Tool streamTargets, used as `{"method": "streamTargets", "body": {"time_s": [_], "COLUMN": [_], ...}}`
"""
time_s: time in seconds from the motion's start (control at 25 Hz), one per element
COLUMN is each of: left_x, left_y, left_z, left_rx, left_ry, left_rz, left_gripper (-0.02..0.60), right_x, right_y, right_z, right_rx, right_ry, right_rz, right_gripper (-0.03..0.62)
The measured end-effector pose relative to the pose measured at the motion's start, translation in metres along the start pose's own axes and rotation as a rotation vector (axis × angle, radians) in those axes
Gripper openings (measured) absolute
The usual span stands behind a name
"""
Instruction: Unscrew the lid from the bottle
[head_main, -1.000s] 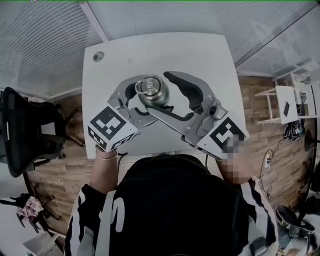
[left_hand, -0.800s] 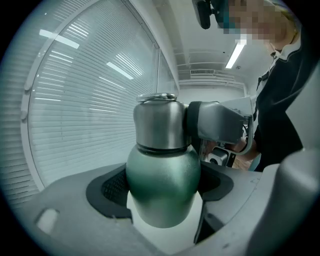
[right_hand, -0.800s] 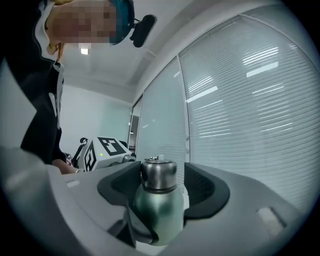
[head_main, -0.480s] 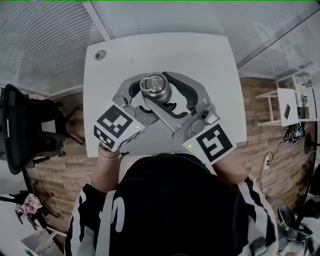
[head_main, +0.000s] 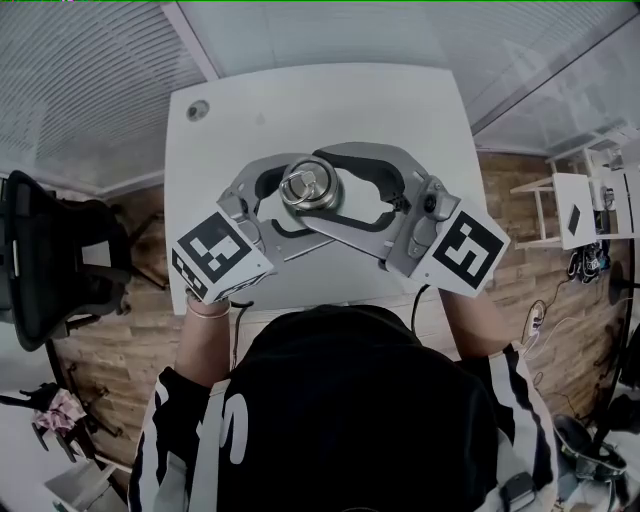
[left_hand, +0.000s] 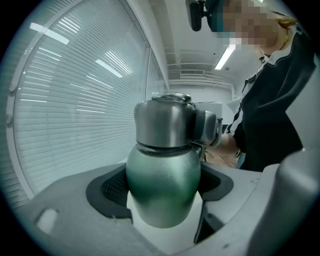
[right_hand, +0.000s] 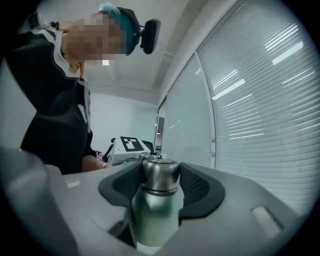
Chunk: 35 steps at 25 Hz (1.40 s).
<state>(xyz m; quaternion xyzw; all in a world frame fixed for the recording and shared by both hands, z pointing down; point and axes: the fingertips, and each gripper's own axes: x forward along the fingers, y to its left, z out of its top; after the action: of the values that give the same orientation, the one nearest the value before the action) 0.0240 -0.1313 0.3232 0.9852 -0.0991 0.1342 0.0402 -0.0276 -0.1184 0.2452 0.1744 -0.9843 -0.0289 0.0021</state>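
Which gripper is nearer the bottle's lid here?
Right. The right gripper has just closed its jaws around the lid itself; the left gripper clamps the bottle lower, around its green body.

- This is an office: slatted blinds (left_hand: 75, 115) run along the glass partition walls.
- A black office chair (head_main: 45, 260) sits beside a plain white desk (head_main: 400, 110).
- There's a wood-pattern floor (head_main: 110, 370), strip lights (left_hand: 225, 56) overhead, and cables (head_main: 538, 318) trailing on the right.

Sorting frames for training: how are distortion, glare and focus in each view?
Head view: fisheye bends the table edges; sharp, evenly lit. Left gripper view: dark round vignette, soft sheen on the bottle. Right gripper view: same vignette, lid sharp, blinds bright.
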Motion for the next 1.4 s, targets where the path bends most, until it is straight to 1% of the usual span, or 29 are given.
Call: {"method": "streamTargets", "body": {"time_s": [0.12,0.32,0.48,0.64,0.76,0.92,1.08,1.2,1.4], "left_x": [0.004,0.006,0.002,0.000,-0.001,-0.003,0.000,0.000,-0.001], "left_y": [-0.008,-0.026,-0.042,-0.061,-0.073,-0.085,-0.097,-0.106,-0.113], "left_z": [0.003,0.006,0.007,0.010,0.012,0.016,0.017,0.018,0.020], "left_rx": [0.007,0.044,0.080,0.106,0.128,0.141,0.165,0.175,0.170], "left_ry": [0.000,-0.007,0.014,-0.001,-0.007,-0.019,-0.003,-0.012,-0.028], "left_rz": [-0.045,-0.136,-0.225,-0.302,-0.354,-0.417,-0.482,-0.526,-0.563], "left_gripper": [0.385,0.385,0.385,0.385,0.385,0.385,0.385,0.385,0.385], "right_x": [-0.008,-0.019,-0.025,-0.032,-0.037,-0.044,-0.053,-0.058,-0.061], "right_y": [0.003,0.015,0.028,0.042,0.051,0.059,0.065,0.070,0.074], "right_z": [0.001,0.005,0.006,0.010,0.014,0.019,0.021,0.022,0.023], "right_rx": [0.024,0.054,0.042,0.039,0.029,0.039,0.069,0.073,0.078], "right_ry": [0.000,-0.029,-0.023,0.002,0.017,0.008,-0.007,-0.013,-0.007], "right_rz": [0.103,0.277,0.428,0.595,0.700,0.821,0.938,0.992,1.087], "right_gripper": [0.235,0.235,0.235,0.235,0.235,0.235,0.235,0.235,0.235]}}
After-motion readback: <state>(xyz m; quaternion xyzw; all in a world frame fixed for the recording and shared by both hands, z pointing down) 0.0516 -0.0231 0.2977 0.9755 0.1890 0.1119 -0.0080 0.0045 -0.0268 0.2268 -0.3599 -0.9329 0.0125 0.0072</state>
